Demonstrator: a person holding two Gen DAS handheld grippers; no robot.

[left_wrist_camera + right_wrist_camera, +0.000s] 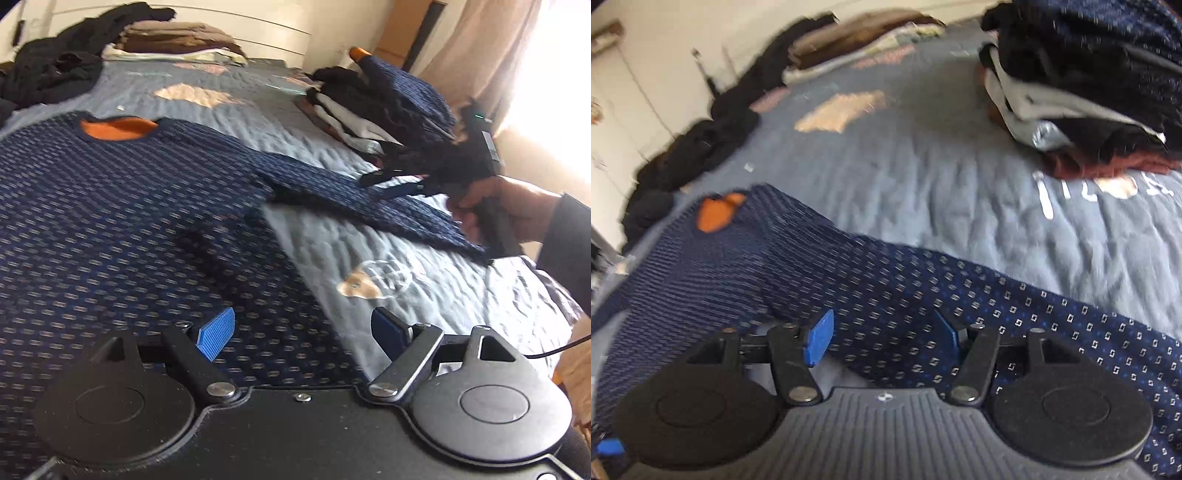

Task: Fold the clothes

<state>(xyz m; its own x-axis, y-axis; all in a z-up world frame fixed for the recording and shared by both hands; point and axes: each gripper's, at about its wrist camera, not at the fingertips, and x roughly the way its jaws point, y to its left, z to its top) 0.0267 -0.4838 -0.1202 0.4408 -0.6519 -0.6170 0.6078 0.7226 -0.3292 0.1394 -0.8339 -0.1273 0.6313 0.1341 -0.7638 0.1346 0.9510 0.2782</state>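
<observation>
A navy patterned sweater (129,206) with an orange collar lining (118,127) lies flat on the bed, one sleeve (369,206) stretched out to the right. My left gripper (303,328) hangs open over the sweater's body, near its right side edge, with nothing between the pads. In the left wrist view a hand (517,210) holds my right gripper (391,182) just above that sleeve. In the right wrist view the right gripper (884,336) stands open over the sleeve (997,314); its blue pads straddle the cloth without pressing on it. The collar (716,214) shows at far left.
The blue-grey quilted bedspread (424,266) covers the bed. A stack of folded clothes (369,110) (1089,92) sits at the right. A heap of dark garments (55,66) and a folded brown and beige pile (177,40) lie at the far side. Curtain (472,48) at right.
</observation>
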